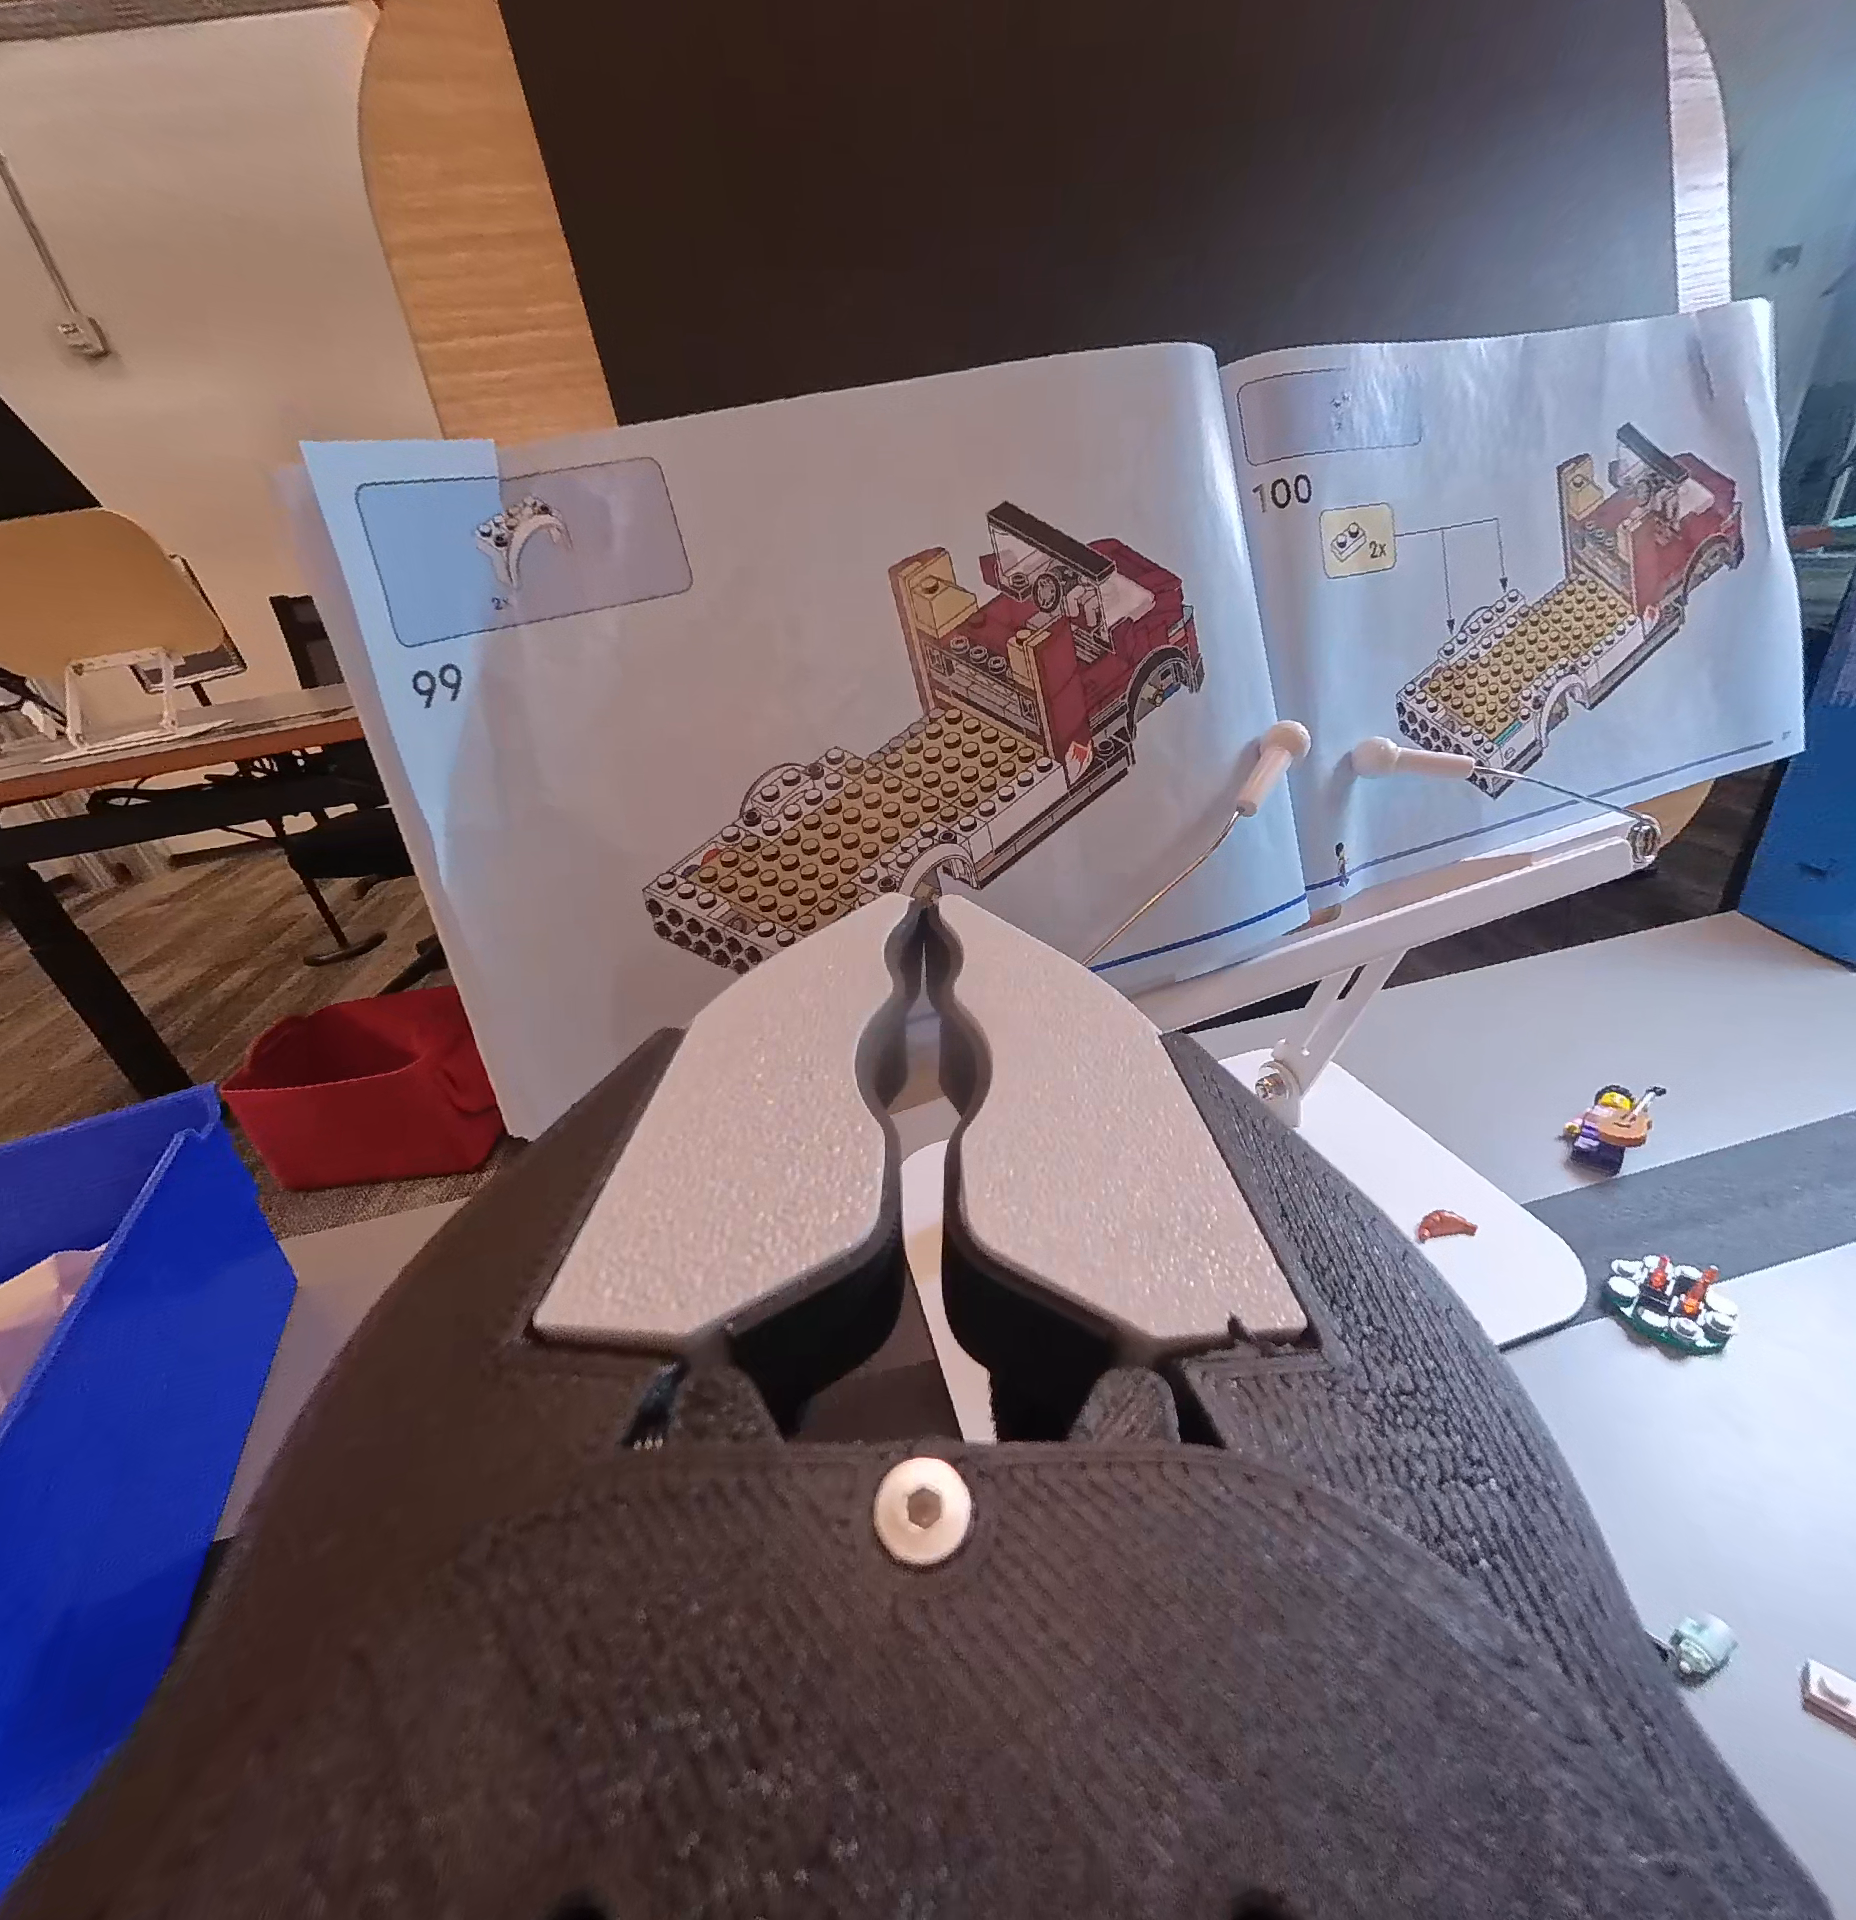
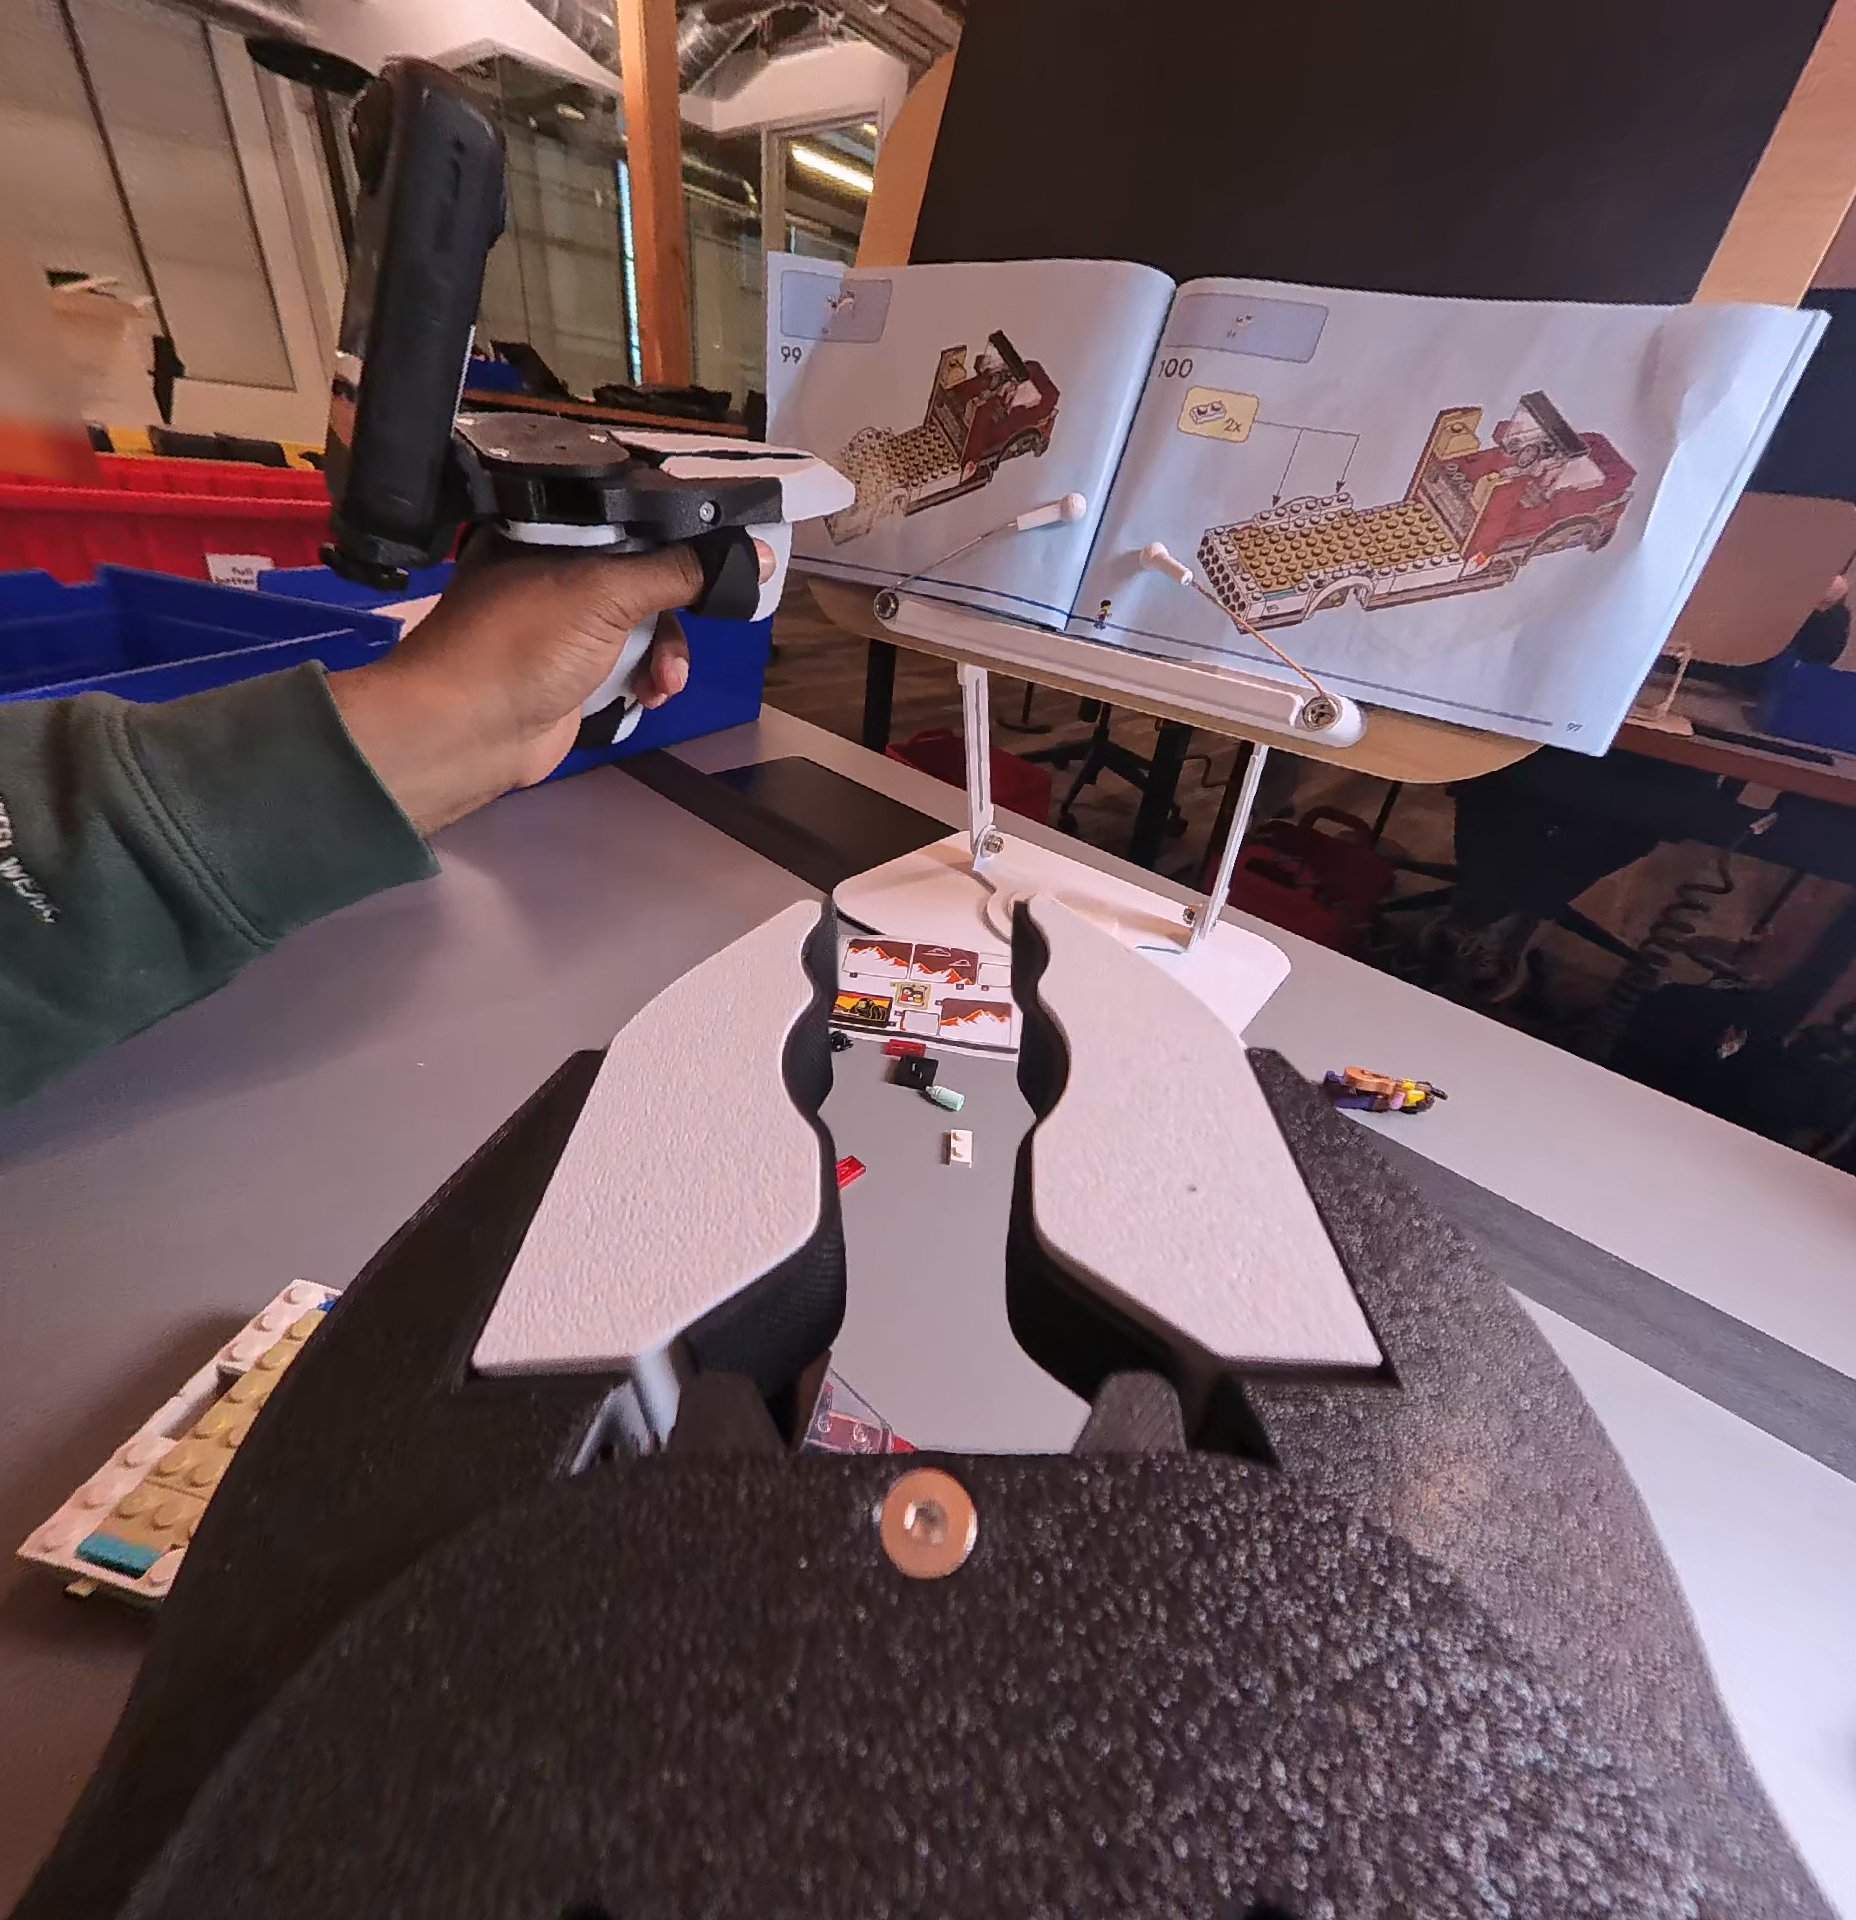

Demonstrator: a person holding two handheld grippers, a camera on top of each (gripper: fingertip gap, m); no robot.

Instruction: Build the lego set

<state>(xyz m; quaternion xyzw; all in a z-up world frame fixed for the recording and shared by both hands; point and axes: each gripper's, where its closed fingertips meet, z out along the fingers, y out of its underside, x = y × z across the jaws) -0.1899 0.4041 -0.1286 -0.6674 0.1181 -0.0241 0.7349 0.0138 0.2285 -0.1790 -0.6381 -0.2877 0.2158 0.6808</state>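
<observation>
left gripper (image 1: 926,906): held up off the table, white fingers (image 1: 758,1132) pressed together at the tips; something tiny seems pinched right at the tips, too small to name. seen from the side in the right wrist view (image 2: 836,488), gripped by a hand (image 2: 550,665) in a green sleeve (image 2: 124,862), tips pointing at the left page of the booklet.
right gripper (image 2: 919,925): low over the table, fingers (image 2: 695,1143) spread apart, nothing between them (loose parts show through the gap).
instruction booklet (image 1: 799,644): open on a white stand (image 1: 1350,997), two wire clips holding the pages flat; both pages picture a red and tan vehicle build.
partial build (image 2: 165,1455): white and tan plates with one teal piece, flat on the grey table (image 2: 384,1039) at the lower left of the right wrist view, partly hidden by the gripper body.
loose parts: sticker sheet (image 2: 929,987) beside the stand base; small black piece (image 2: 913,1070), pale green piece (image 2: 945,1096), white plate (image 2: 960,1146) and red piece (image 2: 851,1171) near it on the table.
minifigure (image 1: 1610,1127): lying on the table to the right of the stand.
small round build (image 1: 1667,1317): green base with white and red bits, near the stand base edge.
bins: blue bin (image 1: 103,1382) at left, red bin (image 1: 363,1081) behind it.
</observation>
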